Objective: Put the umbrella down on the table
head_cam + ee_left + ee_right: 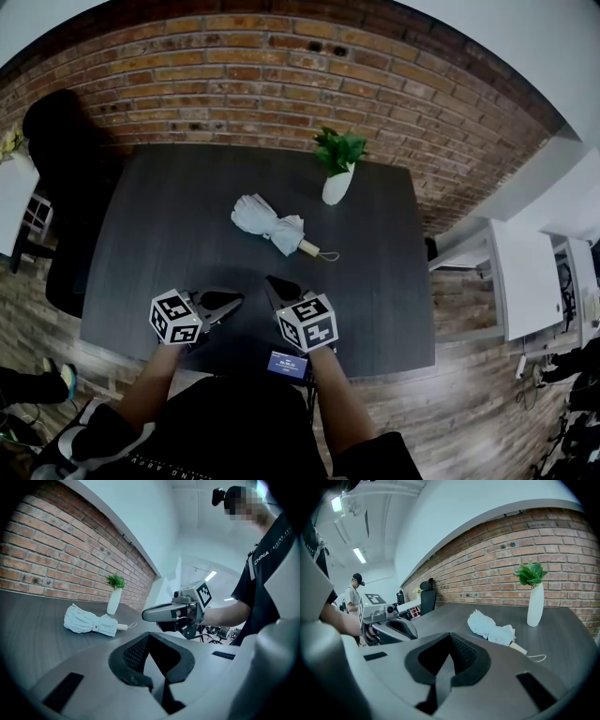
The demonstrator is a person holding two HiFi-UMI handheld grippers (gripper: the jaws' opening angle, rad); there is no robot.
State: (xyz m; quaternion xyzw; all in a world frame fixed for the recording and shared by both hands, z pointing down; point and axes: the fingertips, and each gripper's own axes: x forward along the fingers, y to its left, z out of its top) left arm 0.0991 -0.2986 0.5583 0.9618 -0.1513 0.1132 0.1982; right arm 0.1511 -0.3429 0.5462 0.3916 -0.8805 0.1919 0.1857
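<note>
A folded white umbrella (272, 225) with a pale handle and wrist loop lies on the dark table (159, 216), near its middle; nothing touches it. It shows as well in the left gripper view, umbrella (89, 621), and in the right gripper view, umbrella (492, 627). My left gripper (234, 300) and right gripper (272, 283) hover side by side over the table's near edge, well short of the umbrella. Both are shut with nothing between their jaws. Each also appears in the other's view: the right gripper (147, 614) and the left gripper (410, 629).
A white vase with a green plant (336, 178) stands behind the umbrella, close to the brick wall. A black chair (66, 159) sits at the table's left end. A white cabinet (525, 277) stands off to the right.
</note>
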